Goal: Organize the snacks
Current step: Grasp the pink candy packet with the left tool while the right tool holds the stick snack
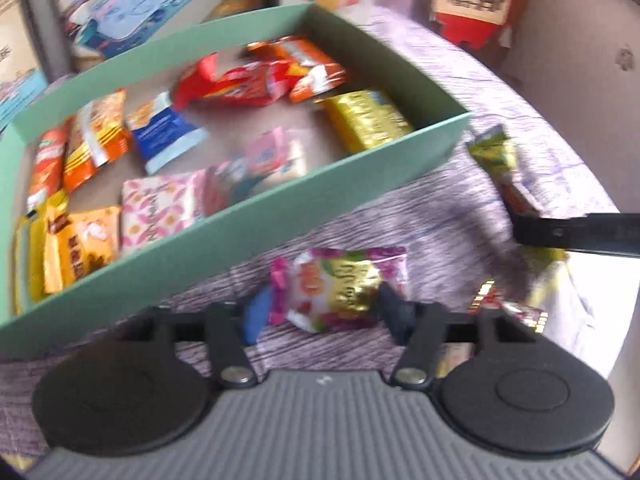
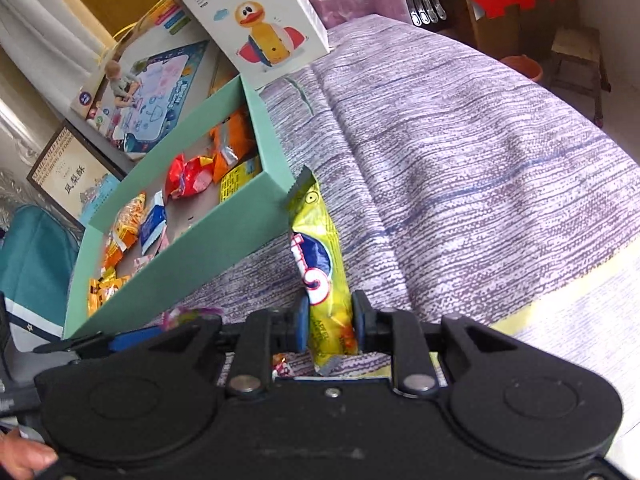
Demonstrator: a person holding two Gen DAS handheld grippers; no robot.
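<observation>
Our right hand-held gripper (image 2: 331,322), clamped on the yellow packet (image 2: 320,252), has its long axis pointing at the box (image 2: 224,248) corner, just left.

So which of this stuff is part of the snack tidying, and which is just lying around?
Part of the job:
green box
yellow snack packet, clamped in right gripper
pink-and-gold candy packet, in left gripper

Just lying about:
duck toy box
drawing mat box
purple bedcover
</observation>
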